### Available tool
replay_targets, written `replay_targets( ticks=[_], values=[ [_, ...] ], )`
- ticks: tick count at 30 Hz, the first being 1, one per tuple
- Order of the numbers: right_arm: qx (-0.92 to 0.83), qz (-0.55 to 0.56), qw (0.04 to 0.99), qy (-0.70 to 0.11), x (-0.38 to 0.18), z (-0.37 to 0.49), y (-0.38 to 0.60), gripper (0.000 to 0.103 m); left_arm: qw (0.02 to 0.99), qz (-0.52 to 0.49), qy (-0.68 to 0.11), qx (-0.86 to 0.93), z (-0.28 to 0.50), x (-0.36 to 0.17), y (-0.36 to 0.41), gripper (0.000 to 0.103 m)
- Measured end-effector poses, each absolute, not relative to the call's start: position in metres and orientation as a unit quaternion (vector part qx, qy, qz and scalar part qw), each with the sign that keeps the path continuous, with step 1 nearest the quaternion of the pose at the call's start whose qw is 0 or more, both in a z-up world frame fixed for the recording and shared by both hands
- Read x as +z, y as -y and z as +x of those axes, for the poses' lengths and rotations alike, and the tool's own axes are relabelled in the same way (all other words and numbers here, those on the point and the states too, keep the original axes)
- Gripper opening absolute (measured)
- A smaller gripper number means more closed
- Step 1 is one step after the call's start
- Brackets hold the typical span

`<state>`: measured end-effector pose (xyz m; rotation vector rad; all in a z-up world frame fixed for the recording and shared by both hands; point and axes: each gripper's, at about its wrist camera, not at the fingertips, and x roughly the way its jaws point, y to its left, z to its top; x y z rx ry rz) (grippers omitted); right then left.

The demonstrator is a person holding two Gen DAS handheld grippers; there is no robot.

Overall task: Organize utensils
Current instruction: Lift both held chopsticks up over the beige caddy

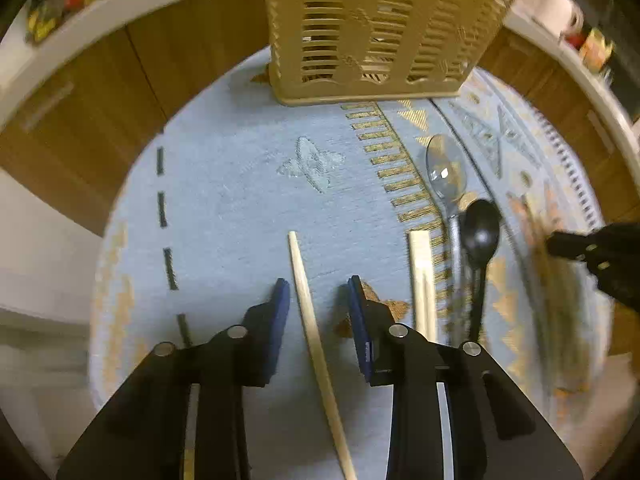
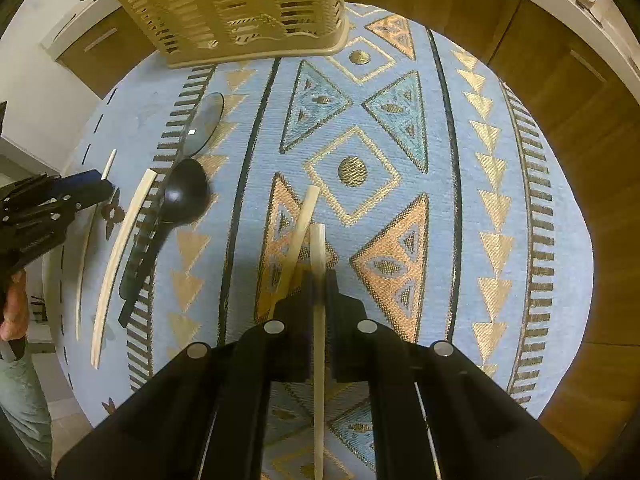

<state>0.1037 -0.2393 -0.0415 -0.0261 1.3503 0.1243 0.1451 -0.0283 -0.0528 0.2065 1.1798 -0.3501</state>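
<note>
A tan slatted utensil basket stands at the far side of the round table; it also shows in the right wrist view. My left gripper is open, its jaws on either side of a single wooden chopstick lying on the cloth. My right gripper is shut on a wooden chopstick; a second chopstick lies beside it. A joined chopstick pair, a clear spoon and a black spoon lie between the grippers.
A light blue cloth with gold and orange patterns covers the table. Wooden cabinets and a white counter edge ring the table. The right gripper shows blurred at the right edge of the left wrist view.
</note>
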Motion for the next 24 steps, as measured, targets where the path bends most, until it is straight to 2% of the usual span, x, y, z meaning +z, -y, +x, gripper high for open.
replay_targets(
  ticks=[1,4,10,16,24],
  values=[
    [0.058,-0.013,0.780,-0.623,-0.041,0.103,0.240,0.005,0.816,0.111,-0.546,-0.151,0.144,-0.053,0.031,0.005],
    [0.065,-0.015,0.786,-0.614,-0.040,0.096,0.242,0.005,0.829,0.123,-0.527,-0.140,0.138,-0.053,0.032,0.004],
    [0.089,-0.006,0.821,-0.564,-0.010,0.065,0.247,0.005,0.851,0.042,-0.495,-0.170,0.132,-0.038,0.016,0.003],
    [0.116,0.009,0.861,-0.495,0.033,0.034,0.251,0.005,0.885,-0.014,-0.420,-0.199,0.110,0.009,0.001,0.003],
    [0.142,0.023,0.902,-0.406,0.082,0.038,0.231,0.005,0.930,-0.055,-0.289,-0.220,0.084,0.079,0.002,0.004]
  ],
)
